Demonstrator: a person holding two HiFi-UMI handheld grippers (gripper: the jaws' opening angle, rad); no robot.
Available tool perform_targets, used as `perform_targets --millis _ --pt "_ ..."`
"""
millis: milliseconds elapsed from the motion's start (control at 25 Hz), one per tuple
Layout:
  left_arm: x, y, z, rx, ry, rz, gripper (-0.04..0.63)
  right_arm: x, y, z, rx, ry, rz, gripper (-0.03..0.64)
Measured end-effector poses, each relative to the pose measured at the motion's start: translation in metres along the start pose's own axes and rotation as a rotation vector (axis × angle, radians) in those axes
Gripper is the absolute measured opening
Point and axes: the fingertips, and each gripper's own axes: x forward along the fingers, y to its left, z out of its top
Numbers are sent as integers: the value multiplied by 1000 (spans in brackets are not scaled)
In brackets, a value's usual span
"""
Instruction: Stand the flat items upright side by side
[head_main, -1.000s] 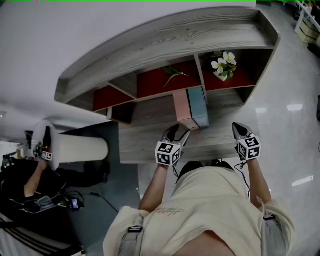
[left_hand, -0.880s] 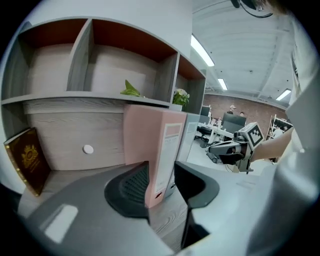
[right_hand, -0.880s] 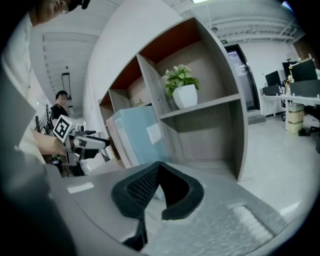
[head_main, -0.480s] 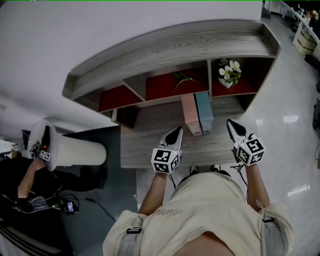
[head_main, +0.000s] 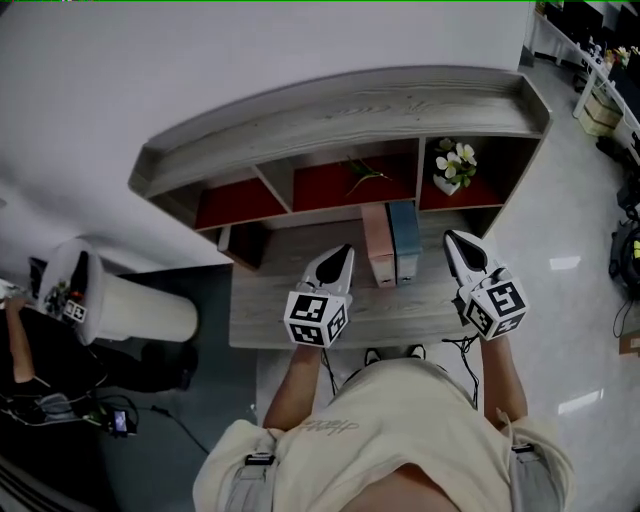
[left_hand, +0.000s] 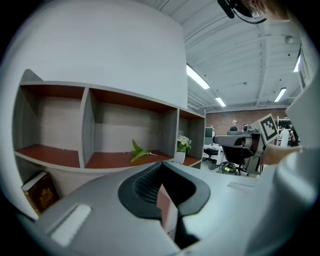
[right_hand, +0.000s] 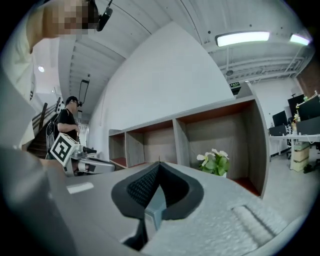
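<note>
— What's changed?
— A second ago the left gripper (head_main: 342, 252) was at the pink book (head_main: 379, 256). Now its jaws are together, empty, at the book's 9 o'clock. The right gripper (head_main: 456, 241), also closed on nothing, sits at 3 o'clock of the blue book (head_main: 405, 243).
— And the books?
— Upright, side by side on the tabletop (head_main: 268, 312) — the task looks finished.

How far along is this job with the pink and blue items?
Looks done: the pink item and blue item stand upright side by side on the desk. In hand: nothing; the left hand-held gripper and right hand-held gripper are shut, apart from both. Left: probably nothing that I can see.
</note>
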Motion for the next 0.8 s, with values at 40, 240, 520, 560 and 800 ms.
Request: perform_targets --millis 40,240,520,560,800 --pt "0 0 6 1 -9 1 14 -1 3 4 0 0 5 0" --pt "-1 -3 35 0 -68 -5 14 -4 14 29 -10 -29 40 0" --pt "-10 0 58 13 -107 -19 14 -5 14 52 -47 -66 19 0" --pt "-11 1 58 12 -111 -11 14 -5 13 53 -54 -61 14 0" --pt "-16 -1 55 26 -101 -7 14 -6 15 50 -72 -50 15 0"
